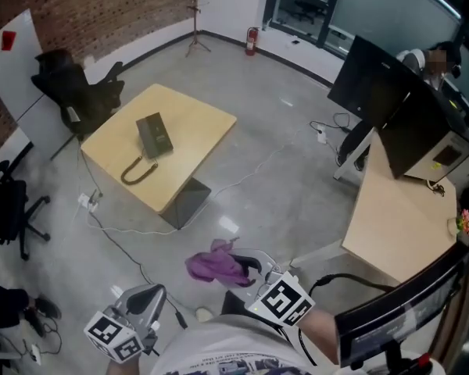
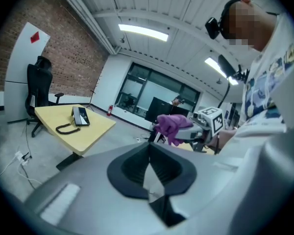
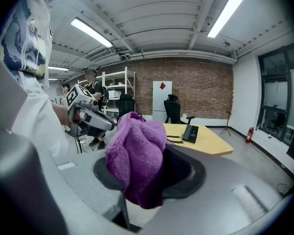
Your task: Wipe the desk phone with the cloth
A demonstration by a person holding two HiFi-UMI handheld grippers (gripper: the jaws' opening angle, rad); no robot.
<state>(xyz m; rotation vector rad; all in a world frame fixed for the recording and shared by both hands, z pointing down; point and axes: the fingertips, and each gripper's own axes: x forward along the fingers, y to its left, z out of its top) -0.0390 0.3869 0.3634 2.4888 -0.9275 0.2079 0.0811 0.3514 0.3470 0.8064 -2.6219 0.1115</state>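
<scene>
The black desk phone (image 1: 154, 135) lies on a yellow table (image 1: 195, 123) well ahead of me, its handset and coiled cord (image 1: 138, 170) off to the near side. My right gripper (image 1: 250, 266) is shut on a bunched purple cloth (image 1: 215, 264), held over the floor far short of the table. In the right gripper view the cloth (image 3: 137, 155) fills the jaws, with the phone (image 3: 190, 133) small beyond. My left gripper (image 1: 144, 303) hangs low at my left, shut and empty. The left gripper view shows its jaws (image 2: 149, 163) closed together and the phone (image 2: 80, 116) at a distance.
A black office chair (image 1: 78, 92) with clothing stands behind the yellow table; another chair (image 1: 8, 209) is at the left. Cables (image 1: 125, 233) trail across the floor. A second wooden desk (image 1: 399, 225) with monitors (image 1: 375, 80) is on the right, a person seated beyond it.
</scene>
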